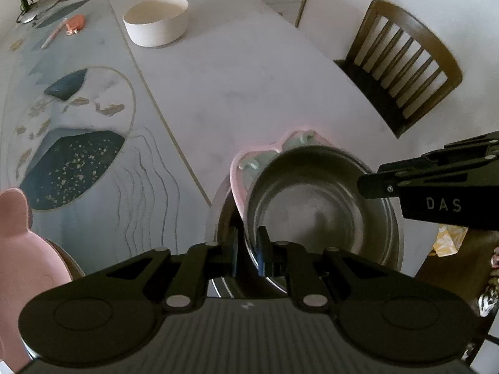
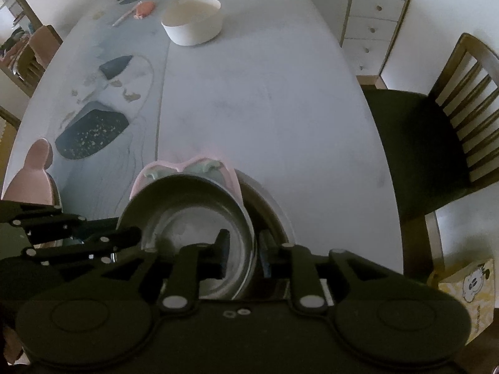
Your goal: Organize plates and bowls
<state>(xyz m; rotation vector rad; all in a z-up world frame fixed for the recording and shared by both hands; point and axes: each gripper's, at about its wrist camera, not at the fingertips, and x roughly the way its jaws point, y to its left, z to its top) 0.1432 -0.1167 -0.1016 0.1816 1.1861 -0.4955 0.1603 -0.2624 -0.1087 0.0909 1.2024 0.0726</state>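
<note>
A steel bowl (image 1: 315, 212) is held tilted between both grippers above a larger steel bowl (image 1: 391, 243) near the table's front edge. A pink heart-shaped dish (image 1: 240, 171) with pale green pieces lies behind it. My left gripper (image 1: 249, 249) is shut on the steel bowl's near rim. My right gripper (image 2: 243, 252) is shut on the same steel bowl's (image 2: 193, 215) right rim; it shows in the left wrist view at the right (image 1: 368, 184). A white bowl (image 1: 156, 20) stands far back, also seen in the right wrist view (image 2: 193, 20). A pink plate (image 1: 21, 249) sits at the left.
The round table (image 1: 249, 87) has a patterned mat (image 1: 71, 131) on its left half. A wooden chair (image 1: 402, 65) stands at the right. A lamp base (image 1: 40, 6), a pen and an orange item (image 1: 76, 23) lie at the back left. A drawer cabinet (image 2: 374, 12) stands behind.
</note>
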